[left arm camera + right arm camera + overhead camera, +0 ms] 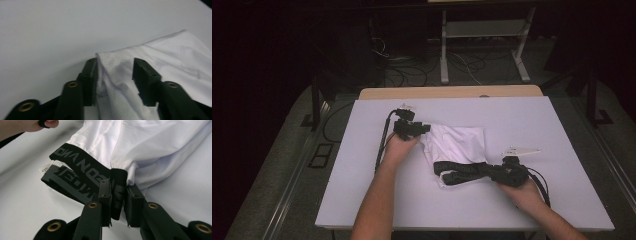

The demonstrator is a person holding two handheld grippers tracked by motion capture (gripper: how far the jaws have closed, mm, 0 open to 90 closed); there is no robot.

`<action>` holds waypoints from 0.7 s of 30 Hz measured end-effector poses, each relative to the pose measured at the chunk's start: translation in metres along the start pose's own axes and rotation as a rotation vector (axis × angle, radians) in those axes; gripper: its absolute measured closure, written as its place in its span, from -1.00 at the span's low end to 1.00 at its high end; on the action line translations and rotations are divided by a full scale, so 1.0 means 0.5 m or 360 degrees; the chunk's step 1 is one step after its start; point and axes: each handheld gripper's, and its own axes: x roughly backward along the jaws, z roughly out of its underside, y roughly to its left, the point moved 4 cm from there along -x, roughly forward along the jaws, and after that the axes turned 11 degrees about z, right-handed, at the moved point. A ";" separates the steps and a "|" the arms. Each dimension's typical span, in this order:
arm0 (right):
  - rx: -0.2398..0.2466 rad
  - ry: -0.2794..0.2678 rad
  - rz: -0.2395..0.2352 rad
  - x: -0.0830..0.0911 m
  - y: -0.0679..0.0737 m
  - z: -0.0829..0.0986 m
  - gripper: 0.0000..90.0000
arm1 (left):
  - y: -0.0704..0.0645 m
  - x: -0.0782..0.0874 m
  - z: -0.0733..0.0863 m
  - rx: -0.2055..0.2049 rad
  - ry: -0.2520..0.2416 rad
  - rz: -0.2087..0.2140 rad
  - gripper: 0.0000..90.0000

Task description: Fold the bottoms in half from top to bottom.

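A white garment (462, 141) with a black lettered waistband (455, 168) lies crumpled at the middle of the white table (522, 112). My right gripper (486, 170) comes in from the right. Its jaws are shut on a fold of the waistband (82, 167), with the white cloth (155, 147) spread beyond. My left gripper (422, 129) is at the garment's upper left corner. In the left gripper view its jaws (115, 62) stand apart on either side of a raised bunch of the white mesh fabric (113, 72), which touches the left pad.
The table's wooden far edge (447, 92) lies behind the white top. On the floor beyond are cables (412, 75) and a white stand (444, 50). The left hand (25, 125) shows at the top left of the right gripper view.
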 end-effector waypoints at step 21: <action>0.0065 0.0016 0.0194 -0.003 -0.003 0.009 -0.95 | -0.073 0.042 0.000 -0.0133 -0.0078 0.0209 -0.94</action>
